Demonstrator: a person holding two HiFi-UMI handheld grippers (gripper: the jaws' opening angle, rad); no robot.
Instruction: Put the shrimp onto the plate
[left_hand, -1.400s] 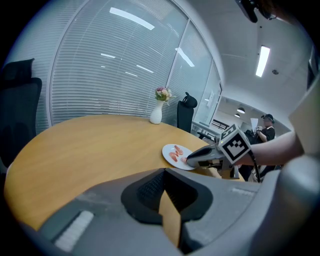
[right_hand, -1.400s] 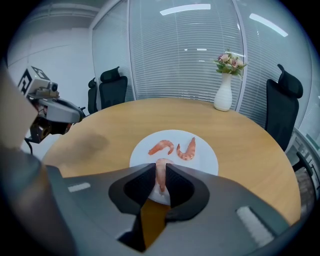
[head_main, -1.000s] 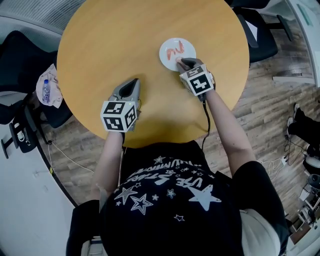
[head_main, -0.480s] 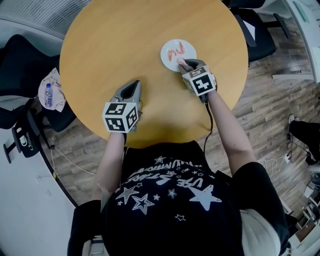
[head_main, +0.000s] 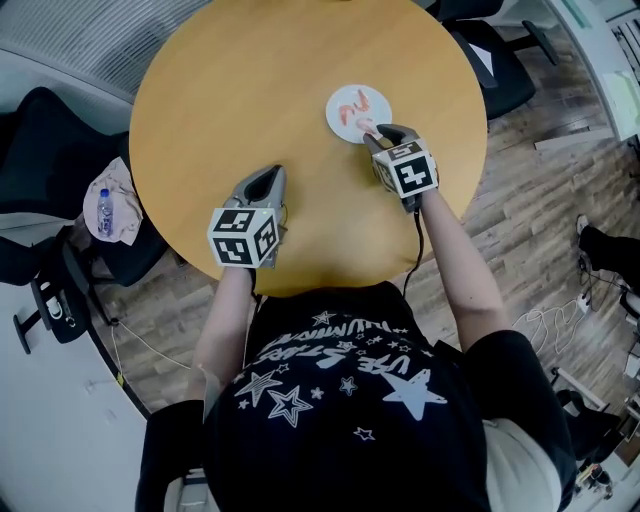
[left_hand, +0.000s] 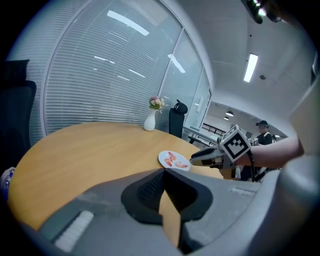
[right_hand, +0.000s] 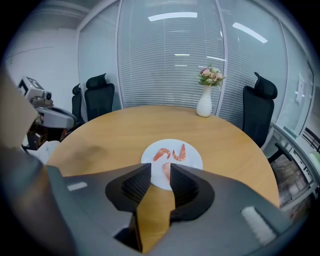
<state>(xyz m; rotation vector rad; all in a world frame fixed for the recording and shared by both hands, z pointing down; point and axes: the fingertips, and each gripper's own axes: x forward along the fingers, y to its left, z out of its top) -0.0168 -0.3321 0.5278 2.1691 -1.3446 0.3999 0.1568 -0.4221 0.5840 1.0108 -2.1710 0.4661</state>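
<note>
A small white plate sits on the round wooden table, right of centre. Three pink shrimp lie on it: two side by side and a third near the rim closest to me. My right gripper hovers at that near rim, jaws open, and the third shrimp shows just beyond the gap with no pad touching it. My left gripper rests over the table's front left, jaws shut and empty. From the left gripper view the plate lies ahead to the right.
A white vase with flowers stands at the table's far edge. Black office chairs ring the table. A chair at the left holds a water bottle on a cloth. A person stands in the background.
My right gripper has drawn back slightly from the plate, and the third shrimp stays at the plate's near edge. My left gripper has not moved.
</note>
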